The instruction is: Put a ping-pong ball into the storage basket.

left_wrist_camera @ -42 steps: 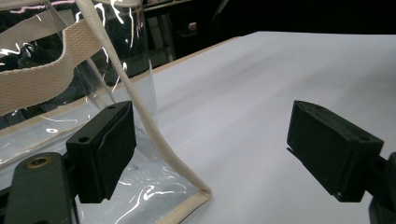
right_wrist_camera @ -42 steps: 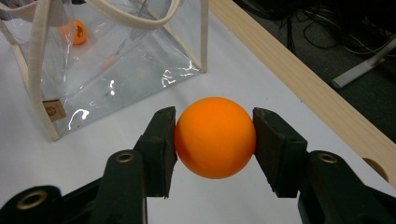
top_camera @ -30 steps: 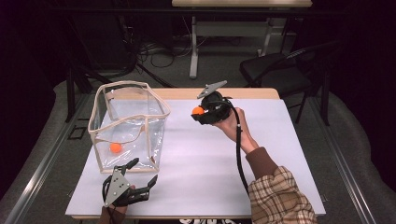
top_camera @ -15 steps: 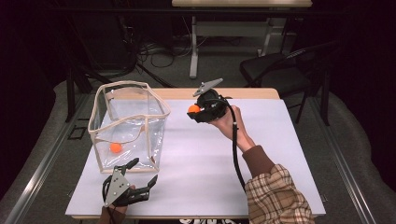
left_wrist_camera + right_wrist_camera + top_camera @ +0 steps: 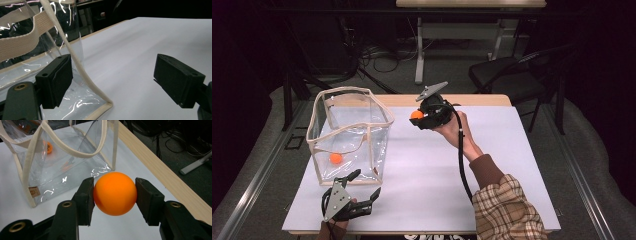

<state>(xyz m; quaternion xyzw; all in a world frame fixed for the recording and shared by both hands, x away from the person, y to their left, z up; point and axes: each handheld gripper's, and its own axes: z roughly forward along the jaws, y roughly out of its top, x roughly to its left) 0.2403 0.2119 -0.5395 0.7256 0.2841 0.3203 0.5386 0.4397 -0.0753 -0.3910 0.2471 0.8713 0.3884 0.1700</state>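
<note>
My right gripper (image 5: 416, 118) is shut on an orange ball (image 5: 115, 193), which sits squeezed between its two black pads above the table. It hovers just right of a clear plastic bag (image 5: 348, 134) with cream straps. A second orange ball (image 5: 335, 158) lies on the bag's floor. The same bag (image 5: 62, 157) stands ahead of the held ball in the right gripper view. My left gripper (image 5: 366, 187) rests low at the table's front left, jaws open and empty. One of its pads (image 5: 56, 78) sits beside the bag's near corner (image 5: 107, 105).
The white table top (image 5: 502, 165) spreads to the right of the bag, with a wooden strip (image 5: 472, 100) along its far edge. A black chair (image 5: 512, 75) and a desk leg (image 5: 418, 50) stand on the floor beyond. A plaid sleeve (image 5: 507, 210) comes in at the lower right.
The right gripper has carried the orange ball a little to the left, closer to the bag's rim. The left gripper has stayed put.
</note>
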